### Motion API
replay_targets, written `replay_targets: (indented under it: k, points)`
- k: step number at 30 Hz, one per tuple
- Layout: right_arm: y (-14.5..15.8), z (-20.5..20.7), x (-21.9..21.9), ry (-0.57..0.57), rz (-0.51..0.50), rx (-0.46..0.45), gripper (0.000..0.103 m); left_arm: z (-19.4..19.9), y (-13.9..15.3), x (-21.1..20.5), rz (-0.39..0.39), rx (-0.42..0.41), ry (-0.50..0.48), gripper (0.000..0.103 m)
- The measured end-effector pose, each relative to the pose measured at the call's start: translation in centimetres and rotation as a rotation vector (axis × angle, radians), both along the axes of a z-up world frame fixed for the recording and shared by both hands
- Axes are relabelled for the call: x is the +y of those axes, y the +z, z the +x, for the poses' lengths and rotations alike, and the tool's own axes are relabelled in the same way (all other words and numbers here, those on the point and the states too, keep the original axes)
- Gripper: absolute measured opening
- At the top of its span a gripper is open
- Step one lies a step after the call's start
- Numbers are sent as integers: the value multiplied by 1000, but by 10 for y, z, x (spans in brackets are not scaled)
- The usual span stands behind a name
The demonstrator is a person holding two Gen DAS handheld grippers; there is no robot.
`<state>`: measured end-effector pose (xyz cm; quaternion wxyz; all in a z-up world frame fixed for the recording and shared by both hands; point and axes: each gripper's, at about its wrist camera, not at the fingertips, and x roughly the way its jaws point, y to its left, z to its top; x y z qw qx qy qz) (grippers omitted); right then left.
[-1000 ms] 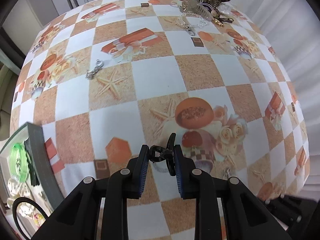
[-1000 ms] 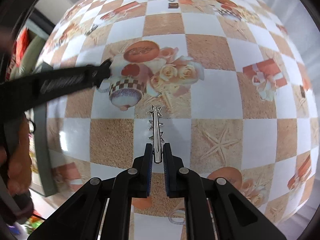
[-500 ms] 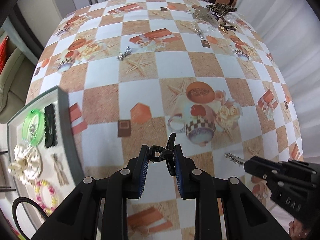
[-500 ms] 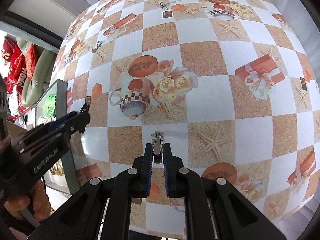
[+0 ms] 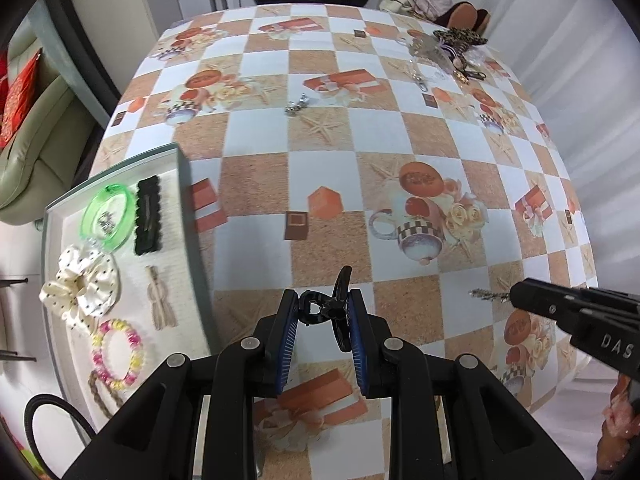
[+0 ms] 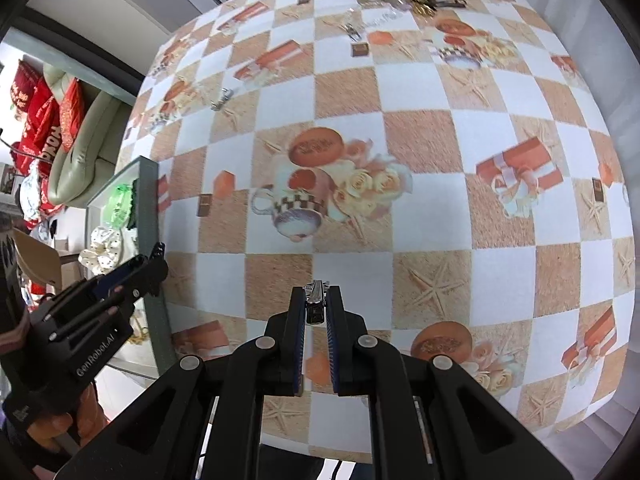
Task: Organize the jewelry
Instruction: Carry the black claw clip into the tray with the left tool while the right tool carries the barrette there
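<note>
Left wrist view: your left tongs (image 5: 321, 309) are clamped on a small black claw clip (image 5: 325, 307), held above the tabletop (image 5: 256, 152).
Right wrist view: your right tongs (image 6: 316, 307) are squeezed together on a silver hair clip (image 6: 316, 300), its spiky tip poking past them in the left view.
Tray (image 5: 185, 184): just left of your left tongs, holding a green bangle (image 5: 109, 216), black clip (image 5: 148, 216), dotted scrunchie (image 5: 82, 280) and beaded bracelet (image 5: 118, 354).
Loose jewelry pile (image 5: 448, 50): far ahead, at the right.
</note>
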<state>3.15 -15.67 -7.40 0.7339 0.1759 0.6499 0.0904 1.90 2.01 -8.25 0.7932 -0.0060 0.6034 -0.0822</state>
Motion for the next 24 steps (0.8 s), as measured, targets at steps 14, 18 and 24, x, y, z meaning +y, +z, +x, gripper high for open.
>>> replay_targets:
  k: [14, 18, 24]
  points:
    - [48, 14, 49, 99, 24, -80, 11, -19, 17, 46, -17, -37, 89, 30]
    - [59, 18, 67, 131, 38, -98, 11, -27, 19, 63, -21, -40, 125, 30]
    - [72, 23, 99, 189, 54, -120, 11, -43, 19, 95, -17, -42, 184, 30]
